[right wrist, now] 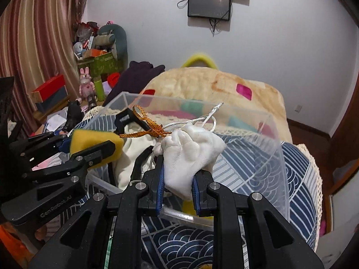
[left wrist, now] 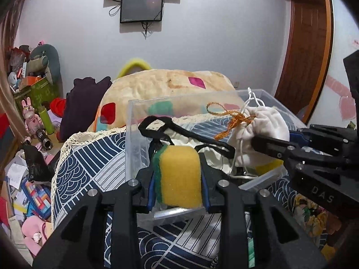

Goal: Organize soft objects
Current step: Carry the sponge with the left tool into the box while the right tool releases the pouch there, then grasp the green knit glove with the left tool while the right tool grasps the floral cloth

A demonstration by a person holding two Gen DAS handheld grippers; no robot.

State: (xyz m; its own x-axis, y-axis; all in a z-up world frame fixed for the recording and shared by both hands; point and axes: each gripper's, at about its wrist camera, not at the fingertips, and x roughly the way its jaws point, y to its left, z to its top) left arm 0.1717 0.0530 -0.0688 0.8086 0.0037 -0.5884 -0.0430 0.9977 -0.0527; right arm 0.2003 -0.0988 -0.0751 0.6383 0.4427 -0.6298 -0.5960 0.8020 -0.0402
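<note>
My left gripper (left wrist: 179, 177) is shut on a yellow sponge with a green scouring side (left wrist: 179, 174), held over the near edge of a clear plastic bin (left wrist: 139, 139). The sponge also shows in the right wrist view (right wrist: 94, 141). My right gripper (right wrist: 178, 179) is shut on a white drawstring pouch (right wrist: 190, 154) with an orange cord (right wrist: 148, 127), held above the bin (right wrist: 276, 157). The pouch shows in the left wrist view (left wrist: 264, 125). A cream cloth (right wrist: 134, 154) and a black strap (left wrist: 179, 130) lie in the bin.
The bin sits on a blue wave-patterned cloth (left wrist: 89, 157) with a lace edge. A beige blanket with coloured patches (left wrist: 168, 85) lies behind. Clutter, a green box (left wrist: 36, 92) and toys fill the left side. A wooden door (left wrist: 309, 44) stands at right.
</note>
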